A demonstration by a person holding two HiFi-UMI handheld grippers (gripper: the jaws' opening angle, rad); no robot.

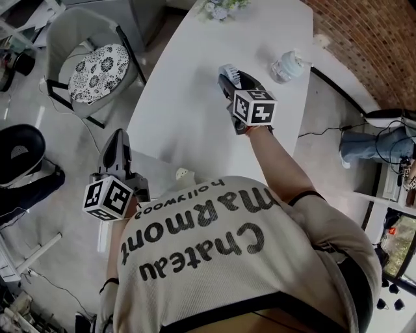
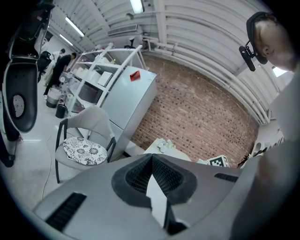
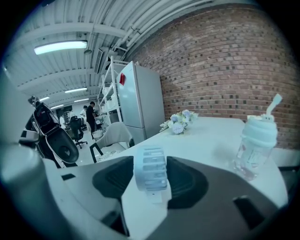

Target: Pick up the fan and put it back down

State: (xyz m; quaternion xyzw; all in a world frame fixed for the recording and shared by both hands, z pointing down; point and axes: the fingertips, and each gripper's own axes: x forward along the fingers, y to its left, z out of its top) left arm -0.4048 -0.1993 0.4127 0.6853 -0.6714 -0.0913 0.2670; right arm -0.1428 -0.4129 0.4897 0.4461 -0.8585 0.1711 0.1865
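A small white fan [image 1: 232, 73] stands on the white table [image 1: 185, 104]; in the right gripper view the fan [image 3: 151, 168] shows edge-on, upright on its base. My right gripper [image 1: 235, 79] reaches over the table and straddles the fan. Its pads [image 3: 112, 180] stand close on either side of the fan without clamping it, so the right gripper [image 3: 151, 177] is open. My left gripper [image 1: 117, 138] hangs off the table's near left corner, away from the fan. In its own view the left gripper [image 2: 152, 157] has its tips together with nothing in them.
A clear bottle with a straw [image 1: 286, 65] stands on the table right of the fan, the bottle [image 3: 255, 145] close by the right jaw. Flowers [image 1: 221, 8] lie at the far end. A grey chair [image 1: 91, 62] with a patterned cushion stands left of the table.
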